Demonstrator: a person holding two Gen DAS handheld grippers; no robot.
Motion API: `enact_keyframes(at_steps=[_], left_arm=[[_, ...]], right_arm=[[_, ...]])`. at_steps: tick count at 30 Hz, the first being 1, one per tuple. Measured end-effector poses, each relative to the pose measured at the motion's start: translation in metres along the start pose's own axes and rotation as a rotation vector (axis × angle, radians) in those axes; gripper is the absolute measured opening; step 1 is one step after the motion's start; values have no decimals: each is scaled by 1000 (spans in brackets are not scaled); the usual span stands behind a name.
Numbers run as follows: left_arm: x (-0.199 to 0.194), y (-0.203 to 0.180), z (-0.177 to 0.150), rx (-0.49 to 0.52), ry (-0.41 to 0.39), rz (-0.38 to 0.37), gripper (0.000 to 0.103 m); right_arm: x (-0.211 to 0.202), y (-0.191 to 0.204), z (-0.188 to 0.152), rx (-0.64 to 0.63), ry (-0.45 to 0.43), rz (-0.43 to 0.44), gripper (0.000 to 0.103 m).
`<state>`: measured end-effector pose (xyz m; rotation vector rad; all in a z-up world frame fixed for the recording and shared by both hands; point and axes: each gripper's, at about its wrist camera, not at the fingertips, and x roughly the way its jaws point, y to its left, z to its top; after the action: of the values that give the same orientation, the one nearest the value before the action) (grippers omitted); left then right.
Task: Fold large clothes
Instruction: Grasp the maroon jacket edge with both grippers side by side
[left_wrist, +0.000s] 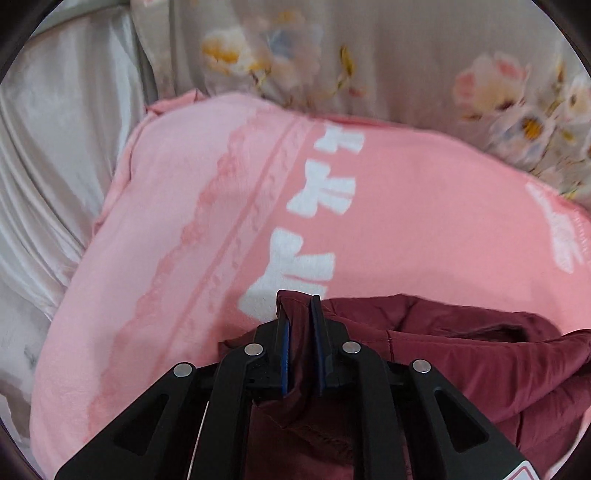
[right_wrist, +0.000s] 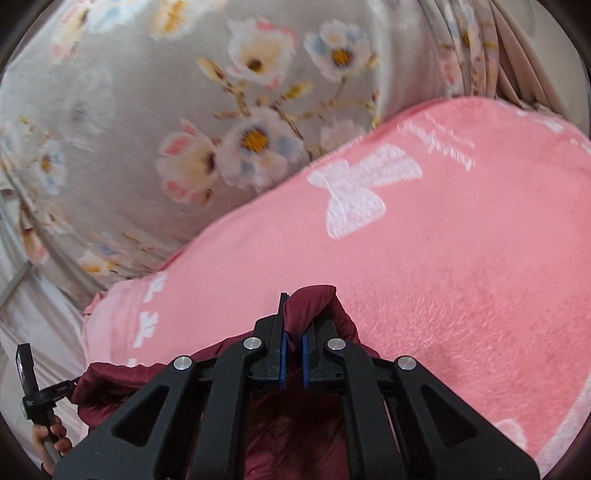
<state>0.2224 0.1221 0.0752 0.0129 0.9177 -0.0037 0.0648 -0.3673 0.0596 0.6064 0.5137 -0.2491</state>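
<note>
Two claws carry a maroon garment (left_wrist: 461, 354) over a pink blanket (left_wrist: 406, 192).

Smooth, faintly shiny quilted fabric bunches between the blue pads of the left claw (left_wrist: 300, 317), whose jaws stand slightly apart with a fold of cloth between them; whether the pads press on it I cannot tell. The right claw (right_wrist: 293, 332) is clamped tight on a rounded, puffy fold of the same garment. Beneath lies fluffy pink fleece with white bow shapes and a scalloped lace-like band. Beyond it spreads a grey floral sheet (right_wrist: 147, 110), soft and blurred. A hand (right_wrist: 48, 437) grips a black handle at lower left.
</note>
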Motion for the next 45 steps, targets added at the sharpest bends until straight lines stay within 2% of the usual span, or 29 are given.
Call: enact_keyframes(at_steps=[3,6,8,9,10,11,13,14,17,19,22,24,26,30,33,36,40,42,45], left_arm=[[33,-7,-4,0,27,28,16],[48,-8,-6,-14,20,11,22],[42,-3,-4,-26,-31,16,37],[35,0,-2,-32,-76,54,62],[23,5,0,-43,-150,110,75],[8,12,2,-50,-229,130,77],[-13,21,6,-44,-295,130,83],[-18,25,9,-44,-297,129,83],[-37,32,15,-52,-269,70,83],[-48,22,14,-20,-265,43,83],[-59,-14,5,69,-261,-13,83],[-60,-49,-1,136,-235,-54,83],[-57,-78,-9,183,-218,-84,83],[-33,-134,-14,252,-166,-82,83],[-10,-150,-9,245,-126,-45,83],[14,-148,-6,212,-92,1,83],[52,-127,-12,155,-9,36,84],[69,-115,-18,115,15,27,87],[81,-107,-23,66,2,19,91]], right_arm=[[25,-7,-9,-10,27,-30,8],[37,-10,-14,-29,33,-68,10],[36,-8,-12,-57,23,-94,11],[33,-6,-10,-63,14,-96,13],[26,-5,-8,-65,0,-90,16],[19,-3,-5,-63,-17,-82,19],[-1,0,1,-49,-73,-69,31],[-13,3,4,-46,-115,-67,38],[-42,16,11,-53,-197,-41,39],[-54,34,11,-91,-206,-11,39],[-40,66,-5,-180,-99,33,39],[-16,92,-24,-233,21,76,37],[7,113,-41,-285,94,75,34],[61,149,-66,-347,226,56,23],[94,164,-78,-380,288,22,20],[118,178,-94,-408,346,34,20],[134,195,-116,-508,330,6,20],[136,198,-116,-525,327,9,20],[142,199,-115,-518,323,23,20]])
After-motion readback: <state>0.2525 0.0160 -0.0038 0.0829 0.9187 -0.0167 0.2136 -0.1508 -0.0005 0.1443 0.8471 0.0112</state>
